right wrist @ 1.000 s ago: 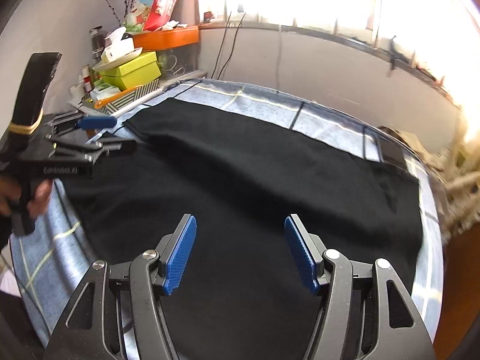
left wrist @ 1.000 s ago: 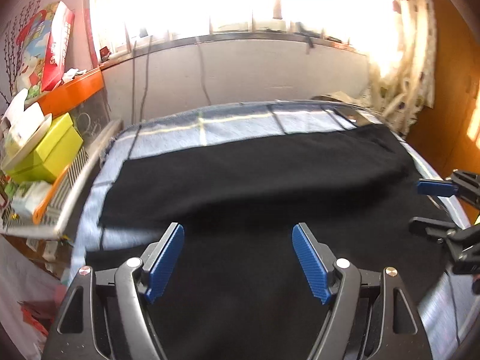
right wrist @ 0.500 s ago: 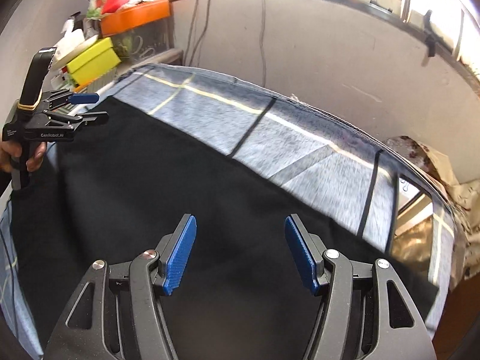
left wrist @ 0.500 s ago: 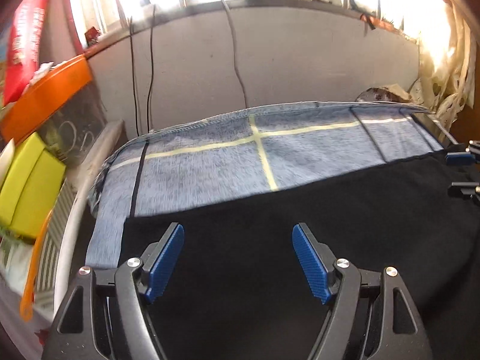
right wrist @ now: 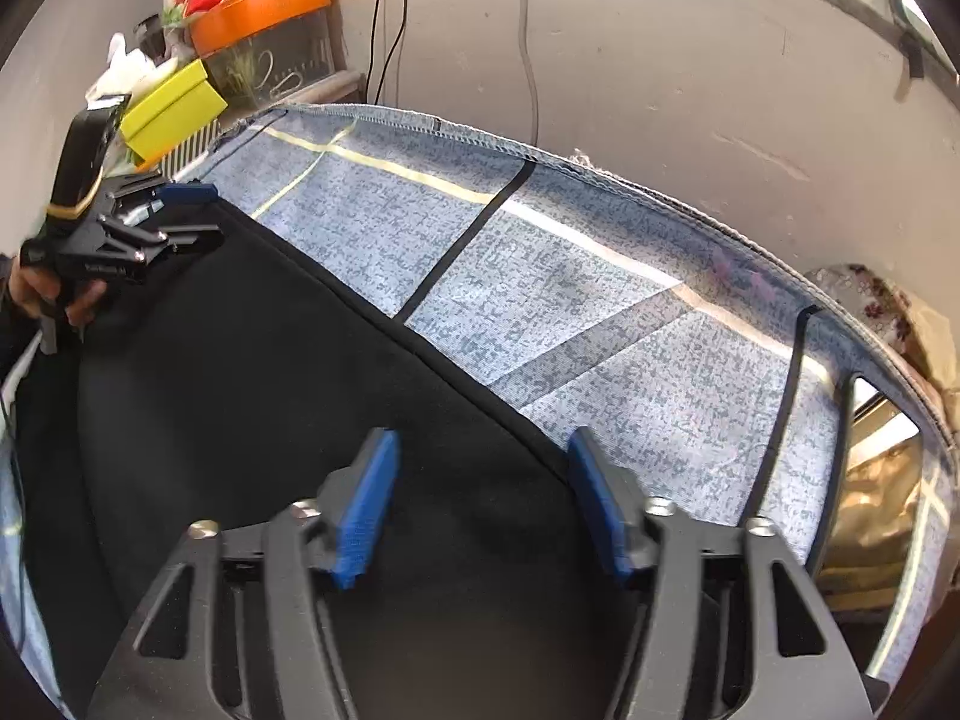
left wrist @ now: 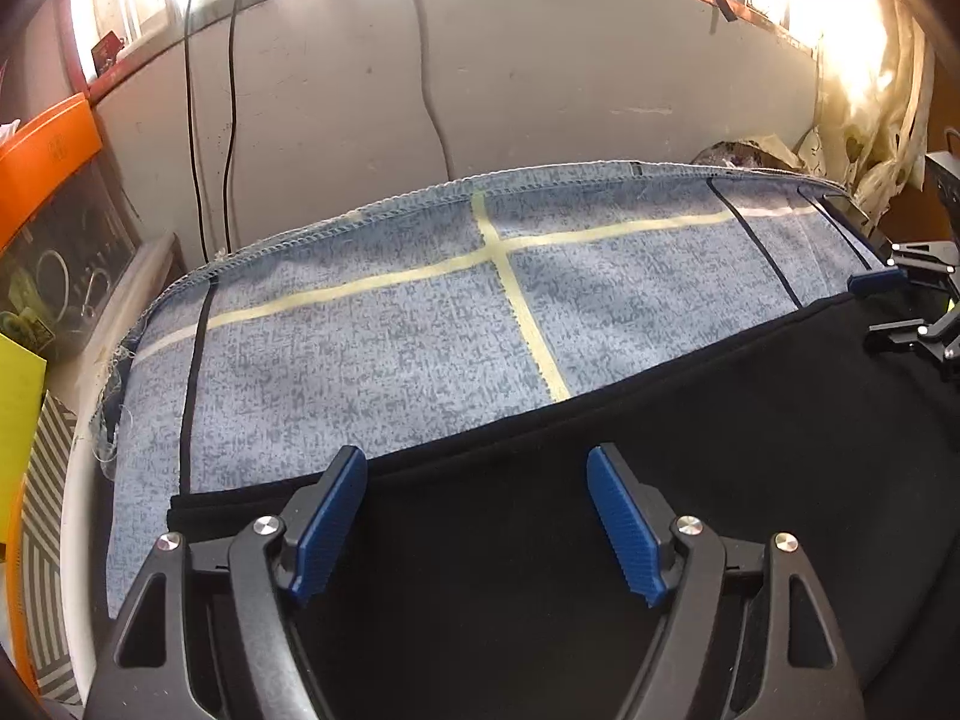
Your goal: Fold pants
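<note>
Black pants point(left wrist: 600, 540) lie flat on a blue-grey cloth point(left wrist: 420, 348) with yellow and black lines. My left gripper point(left wrist: 475, 462) stands open, low over the pants' far edge near its left corner, with nothing pinched. In the right wrist view the pants point(right wrist: 270, 390) fill the lower left, and their far edge runs diagonally under my right gripper point(right wrist: 480, 444). Its jaws are closing with the fabric edge between them, pads apart from it. A hand point(right wrist: 42, 294) holds the left gripper point(right wrist: 207, 213) at the far left. In the left wrist view the right gripper point(left wrist: 870, 309) shows at the right edge.
A grey wall point(left wrist: 540, 90) with hanging cables rises just behind the cloth's far hem. An orange tray point(right wrist: 264, 6), a yellow-green box point(right wrist: 174, 108) and a striped box point(left wrist: 48, 480) crowd the left side. A pale curtain point(left wrist: 870, 90) hangs at the right.
Both grippers moved forward and down from the middle of the pants to their far edge. The right gripper's blue pads stand closer together than before.
</note>
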{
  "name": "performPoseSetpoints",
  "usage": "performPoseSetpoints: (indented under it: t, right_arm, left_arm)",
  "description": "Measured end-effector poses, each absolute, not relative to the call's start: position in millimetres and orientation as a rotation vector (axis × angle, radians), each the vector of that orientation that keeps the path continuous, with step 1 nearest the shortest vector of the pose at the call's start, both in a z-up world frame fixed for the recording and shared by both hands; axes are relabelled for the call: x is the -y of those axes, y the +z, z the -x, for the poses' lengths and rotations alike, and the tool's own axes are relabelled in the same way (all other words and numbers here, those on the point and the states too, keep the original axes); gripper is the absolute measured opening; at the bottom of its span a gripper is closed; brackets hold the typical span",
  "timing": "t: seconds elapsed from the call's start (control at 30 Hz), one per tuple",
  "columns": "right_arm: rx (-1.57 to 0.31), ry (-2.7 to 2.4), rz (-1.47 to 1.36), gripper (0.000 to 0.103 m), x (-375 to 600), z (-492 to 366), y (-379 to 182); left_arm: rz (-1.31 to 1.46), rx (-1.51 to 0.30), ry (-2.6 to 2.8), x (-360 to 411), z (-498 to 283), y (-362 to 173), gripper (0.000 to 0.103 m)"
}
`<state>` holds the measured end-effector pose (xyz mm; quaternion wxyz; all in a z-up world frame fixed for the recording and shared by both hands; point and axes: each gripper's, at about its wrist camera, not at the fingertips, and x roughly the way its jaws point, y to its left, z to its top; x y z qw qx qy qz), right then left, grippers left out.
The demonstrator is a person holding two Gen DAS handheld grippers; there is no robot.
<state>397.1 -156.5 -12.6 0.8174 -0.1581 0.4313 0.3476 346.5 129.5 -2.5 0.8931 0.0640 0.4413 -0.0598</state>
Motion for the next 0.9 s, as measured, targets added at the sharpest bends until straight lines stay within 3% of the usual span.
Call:
performPoseSetpoints:
  t: [0.07, 0.13, 0.17, 0.2, 0.23, 0.53, 0.73, 0.9]
  right_arm:
    - [-0.915, 0.752, 0.346, 0.010, 159.7, -393.3, -9.3]
    - [-0.904, 0.753, 0.370, 0.008, 157.9, -389.7, -8.5]
    - [-0.892, 0.749, 0.388, 0.008, 157.3, -386.4, -7.9]
    - [-0.882, 0.741, 0.396, 0.007, 156.0, -383.8, -7.0]
    - [-0.875, 0.736, 0.400, 0.007, 154.4, -382.2, -6.0]
    - [-0.735, 0.711, 0.413, 0.007, 159.8, -334.6, 40.9]
    - [-0.628, 0.716, 0.398, 0.006, 176.7, -252.5, 70.3]
    - [-0.609, 0.730, 0.401, 0.006, 183.9, -174.9, 61.4]
  left_arm:
    - [-0.148, -0.911, -0.145, -125.3, -344.3, -1.8, 0.066]
    - [-0.178, -0.905, -0.187, -116.3, -341.3, 0.5, 0.036]
    - [-0.199, -0.902, -0.206, -110.3, -339.2, 0.9, 0.028]
    - [-0.218, -0.900, -0.222, -103.3, -337.5, 1.1, 0.012]
    - [-0.247, -0.894, -0.218, -95.9, -336.2, 1.0, 0.005]
    - [-0.269, -0.796, -0.118, -92.9, -305.4, 34.9, 0.002]
    - [-0.216, -0.678, -0.118, -90.5, -230.6, 76.5, 0.002]
    - [-0.158, -0.622, -0.132, -83.6, -155.7, 84.8, 0.002]
